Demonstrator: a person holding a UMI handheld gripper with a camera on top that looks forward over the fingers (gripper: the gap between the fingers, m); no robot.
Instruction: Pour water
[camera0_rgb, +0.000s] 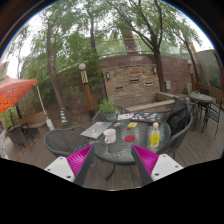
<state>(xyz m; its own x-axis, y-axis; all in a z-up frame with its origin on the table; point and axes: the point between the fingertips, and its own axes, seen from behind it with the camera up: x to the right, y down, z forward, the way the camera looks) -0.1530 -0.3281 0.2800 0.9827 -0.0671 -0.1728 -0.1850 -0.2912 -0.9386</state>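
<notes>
Outdoor patio, daylight, tall trees (100, 30) overhead. The gripper (108, 163) is held well back from a round glass table (128, 145). Its 2 fingers stand wide apart with nothing between them; 1 pink pad (68, 166) shows on the left finger, another on the right.

Table sits beyond the fingertips, in line with the gap between them. On the glass: a white cup (109, 135) on the near left part, a yellow bottle (154, 136) upright on the right part, a red item (130, 138) between the 2, too small to identify. Flat light sheet (95, 128) at the table's left edge. Whether the cup or bottle holds water cannot be told.

Dark mesh chairs (66, 142) ring the table, 1 at the near left, 1 at the right. Behind the table, a brick wall (132, 80) with a low ledge, and a potted plant (106, 106) just beyond the table's far edge. Red umbrella (14, 92) far off to the left. A second table with chairs (203, 102) stands well off to the right. Wooden deck boards (200, 145) underfoot.
</notes>
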